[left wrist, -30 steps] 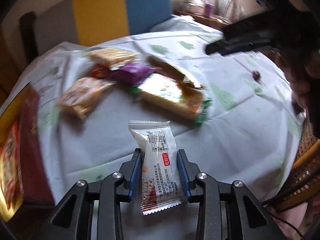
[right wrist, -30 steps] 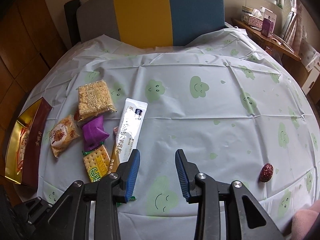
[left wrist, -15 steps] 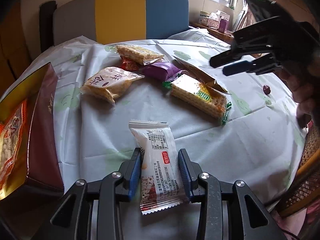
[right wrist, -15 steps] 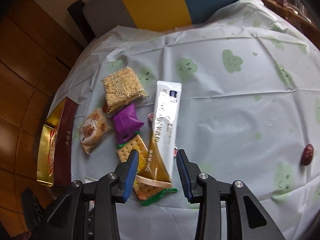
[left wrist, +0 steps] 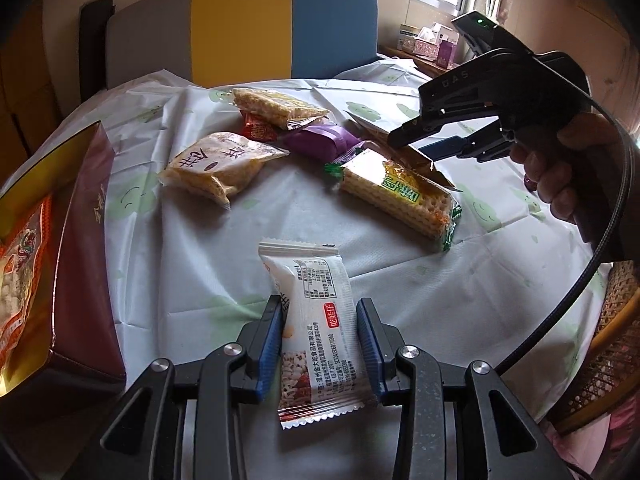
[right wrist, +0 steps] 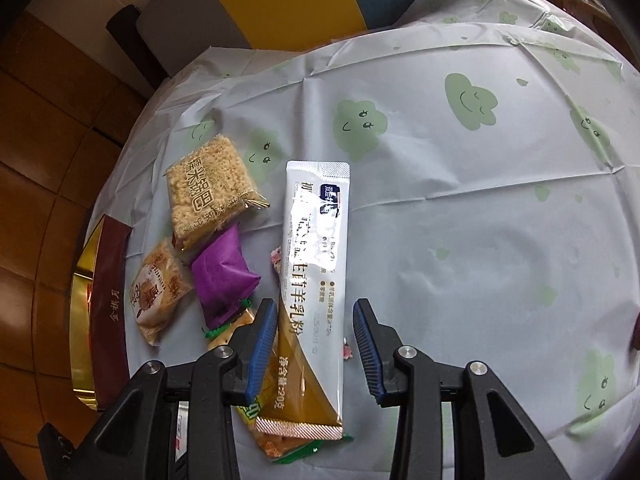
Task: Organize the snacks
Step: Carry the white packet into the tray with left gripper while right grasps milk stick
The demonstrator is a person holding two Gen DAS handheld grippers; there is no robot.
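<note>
Between the blue pads of your left tongs [left wrist: 319, 344] sits a small white snack packet with black print and a red label [left wrist: 318, 330]. The tongs are squeezed on its 2 sides and hold it up, with its far end pointing at the pile of snacks.

Your right tongs [right wrist: 315, 346] are wide apart and hold nothing. They hang right over the near end of a long white and gold stick packet [right wrist: 316, 280] that lies flat on the desk [right wrist: 460, 240]. From the right wrist camera you cannot tell if the pads touch it. In the left wrist view you see the right tongs [left wrist: 430, 142] above the far side of the pile, gripped in your right hand [left wrist: 560, 176].

The desk has a pale cloth with green smiling clouds. On it, left of the stick packet, lie 3 more snacks: a clear square pack of puffed rice cake [right wrist: 210, 192], a shiny purple pillow packet [right wrist: 222, 276] and a small round rice cracker in a clear bag [right wrist: 156, 288]. A green-edged pack of yellow crackers [left wrist: 396, 196] lies partly under the stick packet. A small red wrapper [left wrist: 258, 132] peeks out under the rice cake.

At the left edge of the desk stands a dark red and gold box [left wrist: 76, 248] with a snack bag inside.
</note>
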